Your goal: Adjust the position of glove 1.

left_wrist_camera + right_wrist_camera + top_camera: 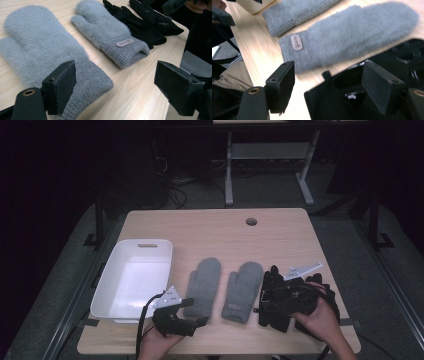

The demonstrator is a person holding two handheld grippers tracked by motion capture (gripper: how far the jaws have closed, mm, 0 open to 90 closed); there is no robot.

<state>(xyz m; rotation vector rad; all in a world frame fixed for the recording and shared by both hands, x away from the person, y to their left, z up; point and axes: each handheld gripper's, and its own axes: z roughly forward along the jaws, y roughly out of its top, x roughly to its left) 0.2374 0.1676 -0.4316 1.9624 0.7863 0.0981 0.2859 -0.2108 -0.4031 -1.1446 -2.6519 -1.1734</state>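
Left claw (196, 312) spread at the near cuff of the left mitten (202, 287), ready to pinch it; right claw (265, 304) spread over a black glove (274, 306).

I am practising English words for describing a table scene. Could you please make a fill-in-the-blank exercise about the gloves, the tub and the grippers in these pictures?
1. The two mittens on the table are ____ in colour.
2. The gloves under the right gripper are ____ in colour.
3. The white tub stands to the ____ of the mittens in the high view.
4. The fingers of the left gripper are ____, not shut.

Missing words: grey; black; left; open
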